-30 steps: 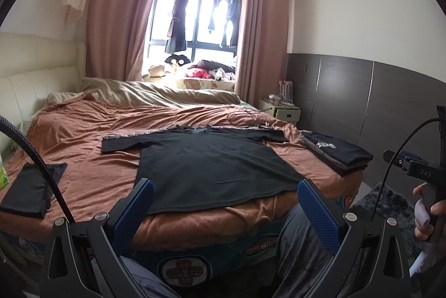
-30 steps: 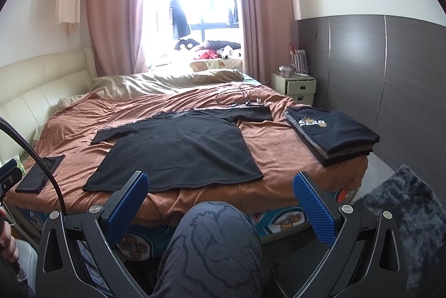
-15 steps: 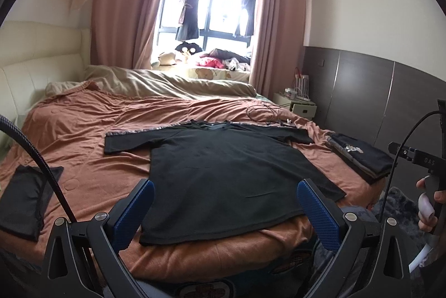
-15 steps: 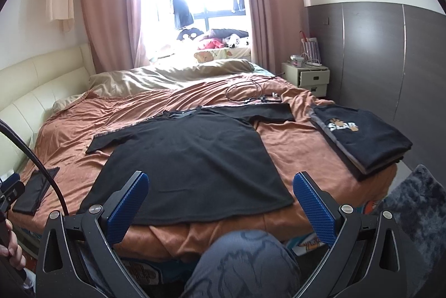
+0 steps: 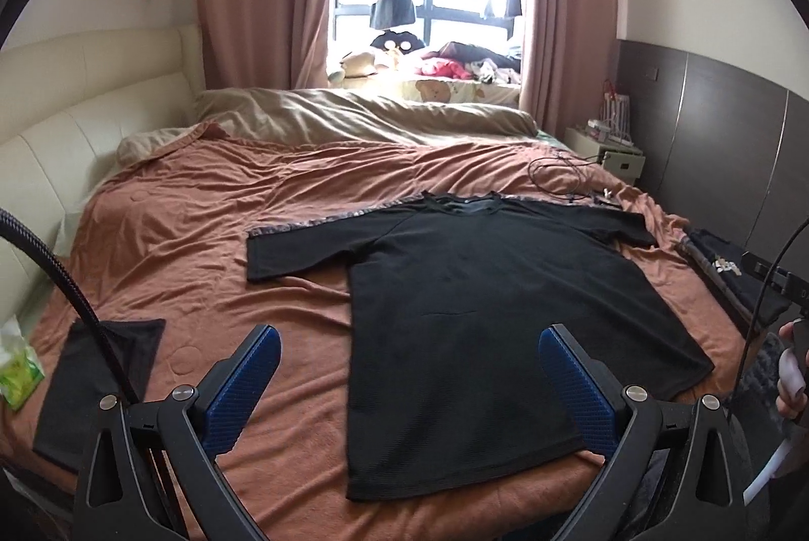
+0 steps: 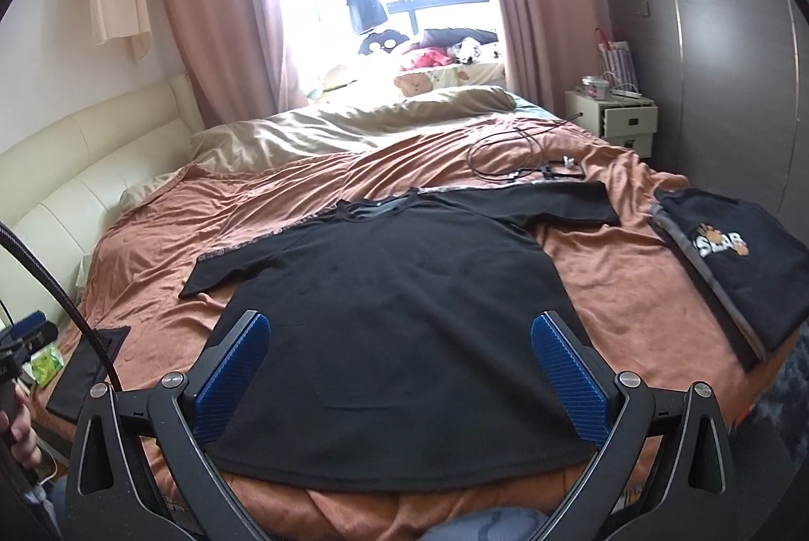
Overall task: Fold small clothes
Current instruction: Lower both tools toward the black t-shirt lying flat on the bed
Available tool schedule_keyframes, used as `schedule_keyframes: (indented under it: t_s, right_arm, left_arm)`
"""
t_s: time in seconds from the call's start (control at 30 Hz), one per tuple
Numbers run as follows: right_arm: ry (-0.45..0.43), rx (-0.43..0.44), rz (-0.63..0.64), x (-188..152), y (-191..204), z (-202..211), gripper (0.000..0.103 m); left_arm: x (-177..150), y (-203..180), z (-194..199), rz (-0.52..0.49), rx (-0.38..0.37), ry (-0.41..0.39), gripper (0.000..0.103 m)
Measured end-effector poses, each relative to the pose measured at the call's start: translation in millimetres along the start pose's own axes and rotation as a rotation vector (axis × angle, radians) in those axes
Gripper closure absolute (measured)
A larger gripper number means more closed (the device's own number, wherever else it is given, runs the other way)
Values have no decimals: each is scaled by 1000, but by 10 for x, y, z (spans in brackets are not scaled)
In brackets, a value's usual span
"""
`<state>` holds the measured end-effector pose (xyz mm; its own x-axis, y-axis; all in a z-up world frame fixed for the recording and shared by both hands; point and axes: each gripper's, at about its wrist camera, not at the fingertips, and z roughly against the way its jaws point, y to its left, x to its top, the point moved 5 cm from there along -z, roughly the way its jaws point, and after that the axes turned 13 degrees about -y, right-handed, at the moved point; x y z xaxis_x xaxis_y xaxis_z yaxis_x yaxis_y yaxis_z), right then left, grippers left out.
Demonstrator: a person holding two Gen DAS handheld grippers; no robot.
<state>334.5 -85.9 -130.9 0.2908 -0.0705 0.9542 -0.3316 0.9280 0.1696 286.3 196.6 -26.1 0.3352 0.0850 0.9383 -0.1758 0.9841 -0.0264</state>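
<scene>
A black short-sleeved knit T-shirt (image 5: 485,313) lies spread flat in the centre of both views on a rumpled terracotta-brown bedspread (image 5: 212,237), hem toward the camera. The left gripper (image 5: 409,381) and right gripper (image 6: 399,369) hover above that hem, both spread wide and grasping nothing. The likely risk is a pinch that catches bedspread with the hem, or only one layer, dragging the shirt crooked toward the folded black stack (image 6: 733,268) at right.
</scene>
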Motion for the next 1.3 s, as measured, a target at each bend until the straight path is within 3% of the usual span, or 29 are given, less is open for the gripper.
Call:
schedule_keyframes:
  t_s: [0.13, 0.4, 0.63, 0.7, 0.87, 1.13, 1.3]
  right_arm:
    - [11, 43, -5, 91, -26, -191, 0]
    - [43, 86, 8, 308, -12, -671, 0]
    - [87, 120, 24, 480, 143, -1193, 0]
    - [103, 130, 38, 526, 210, -1370, 4]
    - [149, 161, 46, 551, 368, -1838, 8]
    - [222, 196, 81, 514, 599, -2560, 26]
    - [259, 217, 107, 441, 768, -3004, 26]
  left_arm:
    - [206, 212, -138, -15, 46, 28, 0]
    - [514, 722, -478, 81, 90, 67, 0]
    - [625, 1075, -827, 104, 139, 79, 0]
    - [647, 1196, -950, 115, 142, 84, 3]
    - [651, 1481, -1305, 139, 163, 110, 8]
    - [500, 1913, -1922, 204, 204, 168, 16]
    - [325, 2128, -2299, 226, 216, 210, 22]
